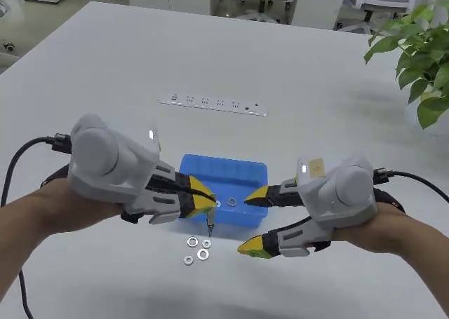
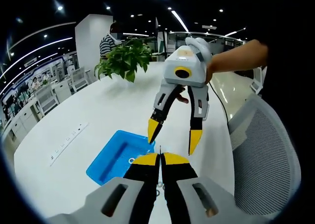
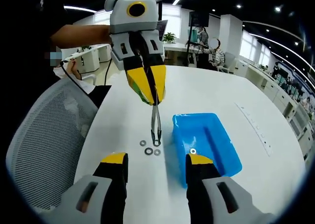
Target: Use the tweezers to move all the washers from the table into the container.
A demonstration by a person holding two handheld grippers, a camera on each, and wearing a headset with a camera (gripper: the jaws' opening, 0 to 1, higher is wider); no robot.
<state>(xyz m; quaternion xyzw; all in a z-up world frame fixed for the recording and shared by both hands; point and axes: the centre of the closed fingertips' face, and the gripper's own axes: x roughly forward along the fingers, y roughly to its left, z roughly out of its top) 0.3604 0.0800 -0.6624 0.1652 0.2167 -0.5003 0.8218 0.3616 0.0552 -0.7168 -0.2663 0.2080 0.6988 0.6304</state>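
A white table [image 1: 105, 66] in an open office. The left hand-held gripper [image 1: 205, 201] is clenched on a pair of metal tweezers [image 3: 156, 120], which point down from its jaws. The tweezer tips sit right at a small cluster of washers [image 1: 198, 250] lying on the table, just beside a blue container [image 1: 245, 175]. Two more washers lie inside the container. The right hand-held gripper [image 1: 247, 224] hovers at the container's other side, close to the cluster, with its jaws spread apart and grasping nothing.
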